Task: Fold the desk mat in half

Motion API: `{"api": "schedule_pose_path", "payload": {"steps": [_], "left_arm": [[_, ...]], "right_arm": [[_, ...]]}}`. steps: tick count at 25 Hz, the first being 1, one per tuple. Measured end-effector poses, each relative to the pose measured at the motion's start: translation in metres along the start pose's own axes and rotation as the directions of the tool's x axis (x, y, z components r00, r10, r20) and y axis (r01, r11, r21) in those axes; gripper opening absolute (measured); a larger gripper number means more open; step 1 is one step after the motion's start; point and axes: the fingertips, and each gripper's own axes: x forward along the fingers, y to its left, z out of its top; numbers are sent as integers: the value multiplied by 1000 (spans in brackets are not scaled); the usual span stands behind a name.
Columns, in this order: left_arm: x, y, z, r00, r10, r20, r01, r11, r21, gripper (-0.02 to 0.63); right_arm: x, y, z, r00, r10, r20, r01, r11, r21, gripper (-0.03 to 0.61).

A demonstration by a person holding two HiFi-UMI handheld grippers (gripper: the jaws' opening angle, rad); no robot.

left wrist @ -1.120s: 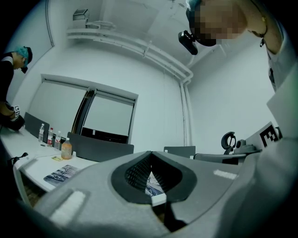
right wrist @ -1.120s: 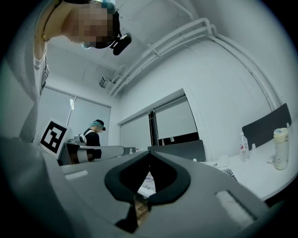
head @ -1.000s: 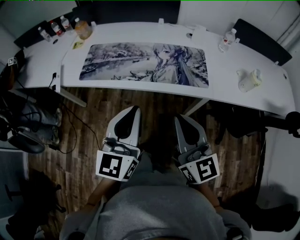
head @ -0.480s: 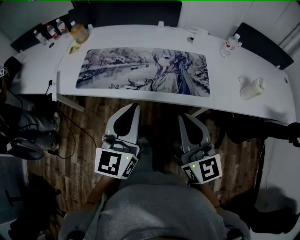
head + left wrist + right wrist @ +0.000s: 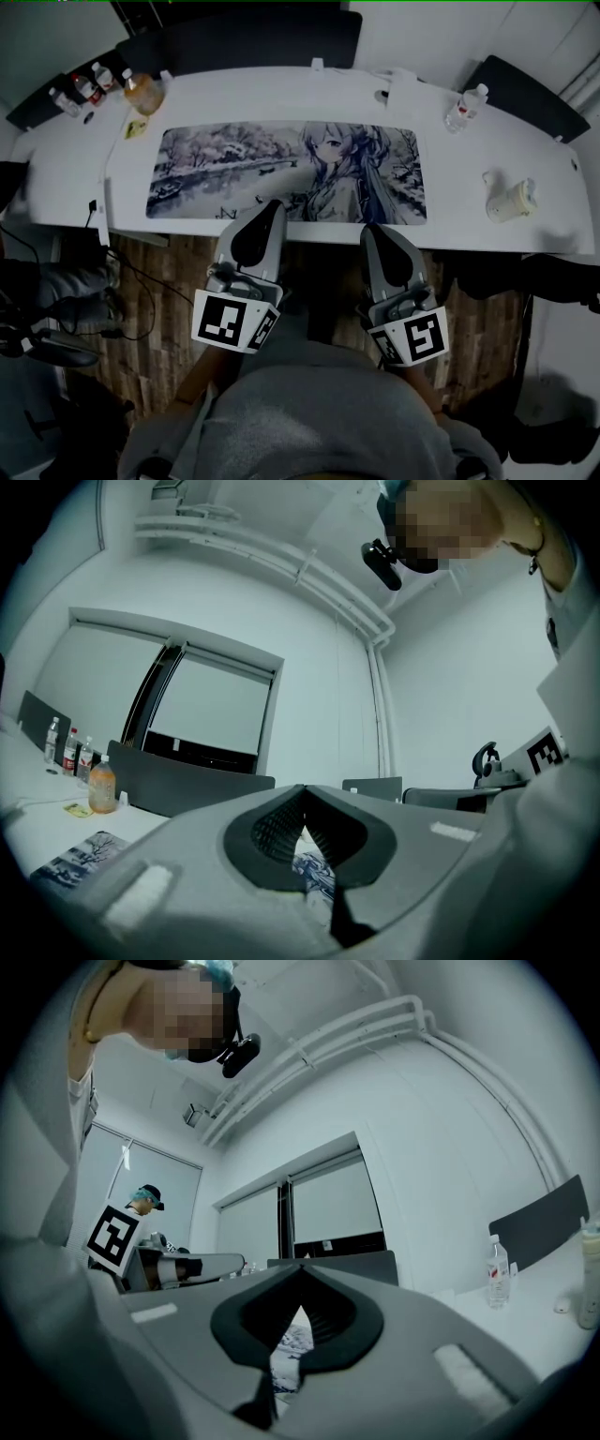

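A long printed desk mat (image 5: pixel 216 169) with a grey anime picture lies flat and unfolded on the white desk (image 5: pixel 487 234). Its near edge runs along the desk's front edge. My left gripper (image 5: pixel 273 204) is shut and empty, its tip over the mat's near edge at the middle. My right gripper (image 5: pixel 374 228) is shut and empty too, its tip at the desk's front edge below the mat's right part. In the left gripper view the closed jaws show a strip of the mat (image 5: pixel 311 874) behind them. The right gripper view shows the mat (image 5: pixel 286 1346) the same way.
Several bottles (image 5: pixel 84 89) and a yellow note (image 5: pixel 135 129) stand at the desk's far left. A water bottle (image 5: pixel 462 107) and a white jug (image 5: pixel 511 198) sit on the right. Dark chairs (image 5: pixel 244 42) line the far side. Wood floor and cables (image 5: pixel 131 272) lie below left.
The desk and mat have come closer in the head view. Both shut grippers have moved forward, from over the floor to the desk's front edge.
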Motion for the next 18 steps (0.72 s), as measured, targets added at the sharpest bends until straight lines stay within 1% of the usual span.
{"api": "schedule_pose_path", "payload": {"steps": [8, 18], "left_arm": [[48, 33, -1, 999, -41, -7, 41, 999, -5, -3], [95, 67, -6, 996, -85, -25, 85, 996, -24, -3]], "right_arm": [[49, -18, -4, 999, -41, -20, 42, 999, 28, 2], [97, -39, -12, 995, -90, -30, 91, 996, 18, 2]]}}
